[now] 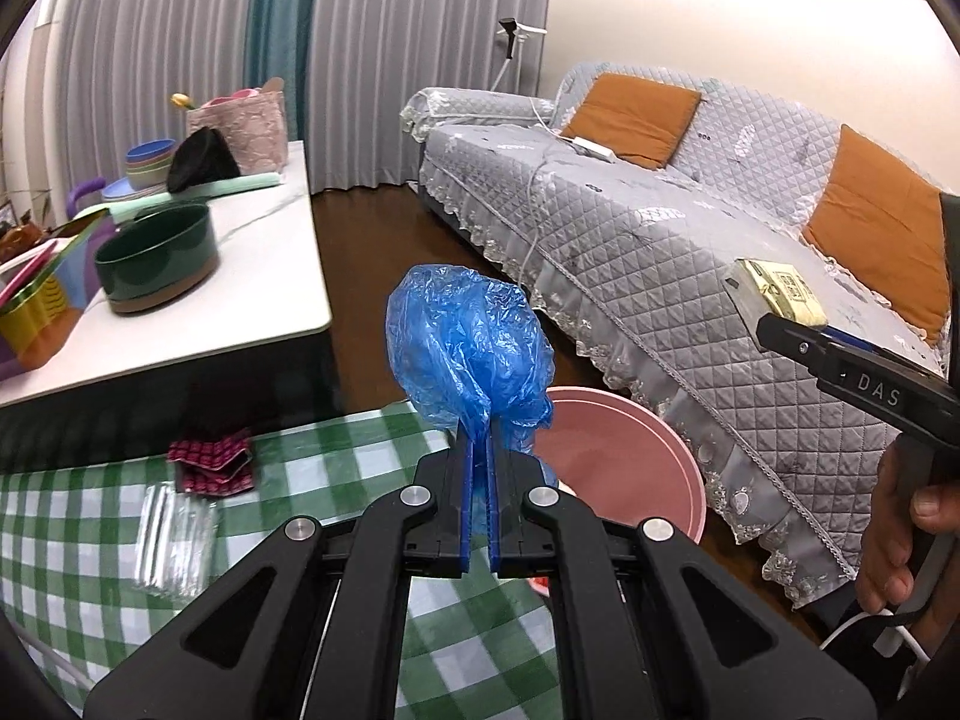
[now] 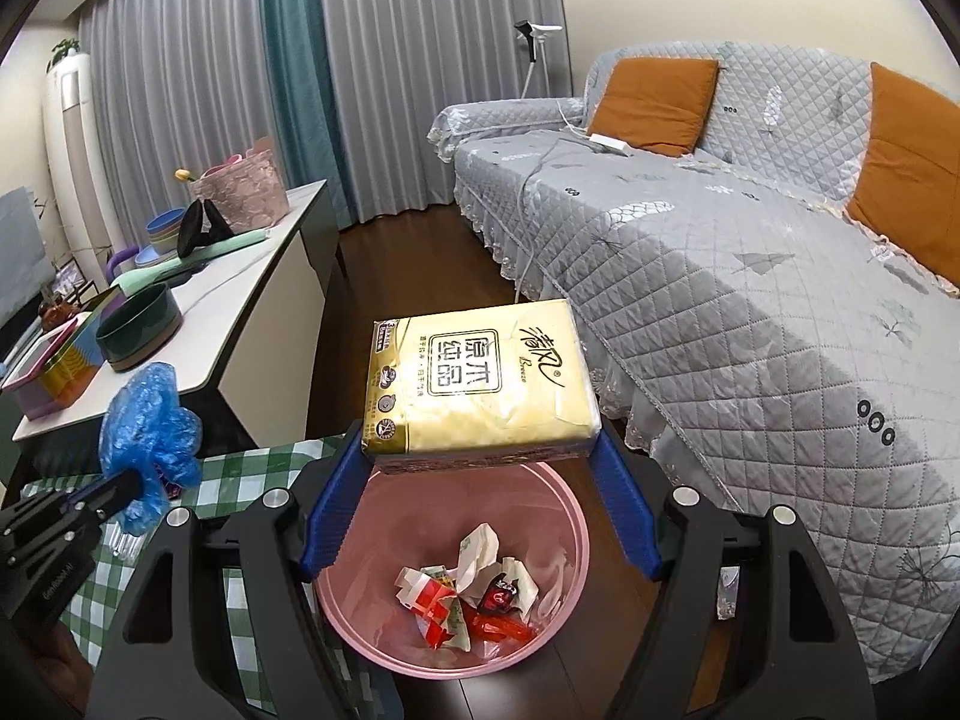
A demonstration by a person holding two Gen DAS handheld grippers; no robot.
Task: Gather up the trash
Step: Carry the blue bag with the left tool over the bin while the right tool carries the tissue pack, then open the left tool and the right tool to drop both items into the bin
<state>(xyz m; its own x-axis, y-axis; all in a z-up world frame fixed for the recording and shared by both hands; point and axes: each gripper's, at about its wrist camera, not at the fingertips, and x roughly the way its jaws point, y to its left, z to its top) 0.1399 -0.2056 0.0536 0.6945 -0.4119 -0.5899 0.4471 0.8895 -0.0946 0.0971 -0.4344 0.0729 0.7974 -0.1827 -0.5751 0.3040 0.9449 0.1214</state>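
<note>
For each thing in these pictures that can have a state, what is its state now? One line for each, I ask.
Left gripper: shut on blue bag.
Blue bag: crumpled, held in the air.
Right gripper: shut on tissue pack.
Tissue pack: held flat above the bin.
Bin: open, some wrappers at the bottom.
Red wrapper: lying on the checked cloth.

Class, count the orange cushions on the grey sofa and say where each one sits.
2. One orange cushion leans on the sofa backrest near the far armrest; the other cushion leans further right, cut off by the frame. More could lie beyond view.
</note>
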